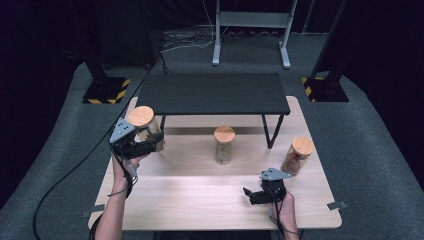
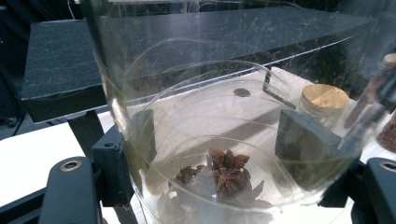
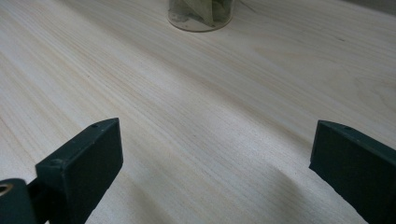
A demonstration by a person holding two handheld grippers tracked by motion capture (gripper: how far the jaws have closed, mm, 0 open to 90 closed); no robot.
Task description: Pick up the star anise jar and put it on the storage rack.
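Note:
A glass jar with a wooden lid (image 1: 145,122) stands between the jaws of my left gripper (image 1: 155,141) at the table's left side, and the gripper is shut on it. In the left gripper view the clear jar wall (image 2: 187,93) sits right in front of the camera, with star anise (image 2: 224,175) at its bottom and a black pad (image 2: 303,144) pressed on its side. My right gripper (image 1: 248,196) rests low near the front right of the table, open, with bare wood between its jaws (image 3: 215,144).
A black low shelf (image 1: 212,93) stands on the far half of the wooden table (image 1: 200,195). A second lidded jar (image 1: 224,145) holding leaves (image 3: 201,11) is in the middle. A third jar (image 1: 297,156) is at the right.

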